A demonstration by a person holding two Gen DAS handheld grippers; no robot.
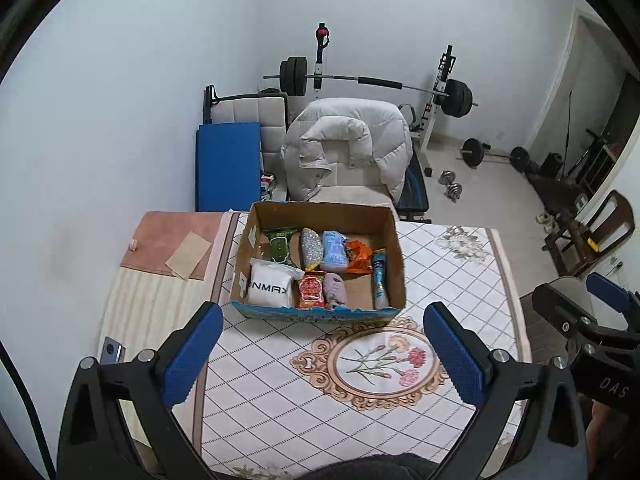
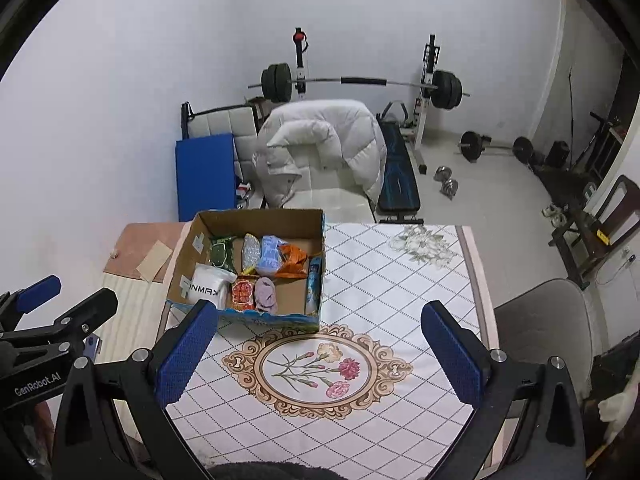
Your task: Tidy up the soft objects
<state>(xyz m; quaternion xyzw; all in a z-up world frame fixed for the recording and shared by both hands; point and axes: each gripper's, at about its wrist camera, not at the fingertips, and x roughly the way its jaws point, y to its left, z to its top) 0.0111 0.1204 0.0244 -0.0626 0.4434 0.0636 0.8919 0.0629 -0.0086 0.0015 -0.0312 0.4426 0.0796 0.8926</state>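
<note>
On the worktop: a cardboard box (image 1: 320,216) sits toward the far side of a quilted cloth (image 1: 440,280) with a flower medallion (image 1: 380,360) printed just in front of the box.
Box contents, back row: a green packet (image 1: 280,246), a silver sparkly pouch (image 1: 311,250), a light blue soft bundle (image 1: 335,250) and an orange wrapper (image 1: 359,258), side by side and touching.
Box contents, front row: a white bag with lettering (image 1: 270,286), a red packet (image 1: 311,290) and a mauve cloth bundle (image 1: 335,290); a blue tube (image 1: 380,280) lies along the right wall.
Left gripper (image 1: 322,354): jaws spread wide, nothing between the blue pads; it hangs above the cloth on the near side of the box, apart from it.
Right gripper (image 2: 318,352): jaws likewise spread wide and empty, above the medallion; its left pad overlaps the box's near left corner in the right wrist view, but I cannot tell whether it touches.
Left of the cloth: a bare wooden strip with a pink mat (image 1: 168,240) carrying a tan card (image 1: 188,256).
Behind the worktop: a chair draped with a white puffer jacket (image 1: 348,140), a barbell on a rack (image 1: 376,84) and a blue mat (image 1: 228,164) against the wall.
</note>
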